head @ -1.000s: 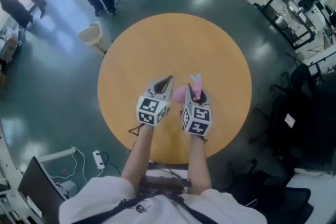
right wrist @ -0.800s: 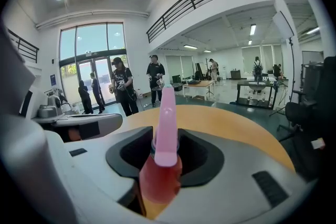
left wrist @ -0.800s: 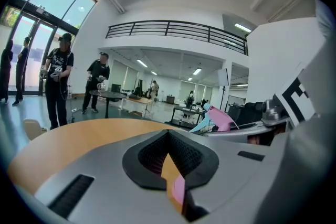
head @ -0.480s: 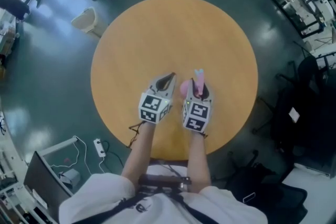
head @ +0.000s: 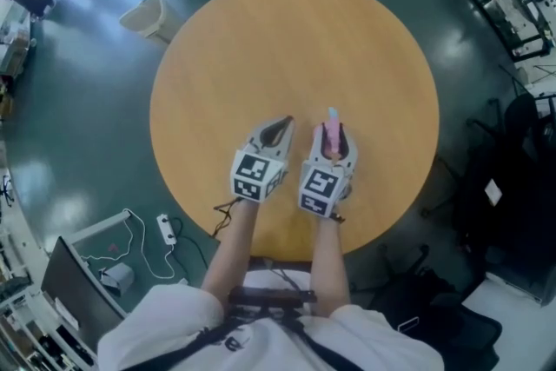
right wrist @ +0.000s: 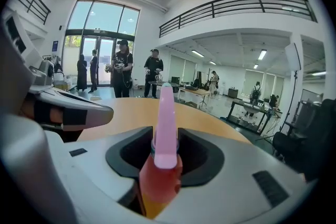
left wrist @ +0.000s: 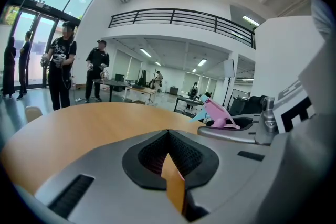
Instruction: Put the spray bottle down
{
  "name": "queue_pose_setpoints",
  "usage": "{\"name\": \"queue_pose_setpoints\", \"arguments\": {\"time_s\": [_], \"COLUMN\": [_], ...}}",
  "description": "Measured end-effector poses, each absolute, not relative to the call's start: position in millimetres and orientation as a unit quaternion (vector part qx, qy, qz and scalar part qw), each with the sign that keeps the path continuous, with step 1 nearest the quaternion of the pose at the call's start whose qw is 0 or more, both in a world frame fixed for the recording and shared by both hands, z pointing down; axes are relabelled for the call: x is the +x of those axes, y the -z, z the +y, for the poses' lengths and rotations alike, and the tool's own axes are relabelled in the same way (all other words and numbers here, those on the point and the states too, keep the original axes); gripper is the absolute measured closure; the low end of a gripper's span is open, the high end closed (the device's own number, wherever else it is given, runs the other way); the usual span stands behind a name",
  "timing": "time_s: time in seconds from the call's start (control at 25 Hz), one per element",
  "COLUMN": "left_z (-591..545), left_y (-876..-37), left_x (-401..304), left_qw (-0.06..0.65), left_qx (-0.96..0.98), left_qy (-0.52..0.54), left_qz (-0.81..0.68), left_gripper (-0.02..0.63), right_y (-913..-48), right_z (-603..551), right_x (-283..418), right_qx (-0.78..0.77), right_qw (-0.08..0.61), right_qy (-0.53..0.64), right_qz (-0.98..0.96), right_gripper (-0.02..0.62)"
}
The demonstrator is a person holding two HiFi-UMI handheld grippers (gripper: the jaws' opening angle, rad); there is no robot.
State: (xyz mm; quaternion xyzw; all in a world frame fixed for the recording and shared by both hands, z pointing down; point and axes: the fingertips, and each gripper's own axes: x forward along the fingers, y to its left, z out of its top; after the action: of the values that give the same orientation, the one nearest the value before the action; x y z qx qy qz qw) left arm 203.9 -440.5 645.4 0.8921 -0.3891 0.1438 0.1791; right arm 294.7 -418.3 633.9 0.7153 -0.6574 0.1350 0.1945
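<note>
Now the spray bottle [right wrist: 166,113] is held clamped upright in the right gripper [head: 334,135], brought lower over the round table [head: 287,39] than a second ago; the left gripper [head: 277,129] is kept closed and empty beside it; set-down is judged near.

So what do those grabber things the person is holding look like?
The left gripper and right gripper are smooth grey shells with black padded mouths. Each carries a white cube printed with black square markers. The person wears a white short-sleeved top.
</note>
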Motion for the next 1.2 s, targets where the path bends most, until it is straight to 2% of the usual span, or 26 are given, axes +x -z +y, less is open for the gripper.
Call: {"name": "queue_pose_setpoints", "arguments": {"time_s": [0.76,0.92,1.2], "left_z": [-419.6,-416.9,-401.4], "left_y": [-655.3,-646.2,-626.7], "left_x": [197.5,198.1,190.0], "left_qw": [0.193,0.191,0.180], "left_qx": [0.882,0.883,0.889], "left_qy": [-0.147,-0.137,-0.122], "left_qz": [-0.404,-0.406,-0.403], "left_gripper": [0.595,0.595,0.595], "right_y": [-659.7,-657.1,-643.6], "right_z": [-411.2,-406.7,-381.0], "right_x": [294.1,297.1,292.0], "right_qx": [0.706,0.704,0.706], "right_qw": [0.174,0.171,0.171], "right_qy": [-0.154,-0.157,-0.150], "right_qz": [-0.669,-0.672,-0.671], "right_gripper": [0.413,0.341,0.328]}}
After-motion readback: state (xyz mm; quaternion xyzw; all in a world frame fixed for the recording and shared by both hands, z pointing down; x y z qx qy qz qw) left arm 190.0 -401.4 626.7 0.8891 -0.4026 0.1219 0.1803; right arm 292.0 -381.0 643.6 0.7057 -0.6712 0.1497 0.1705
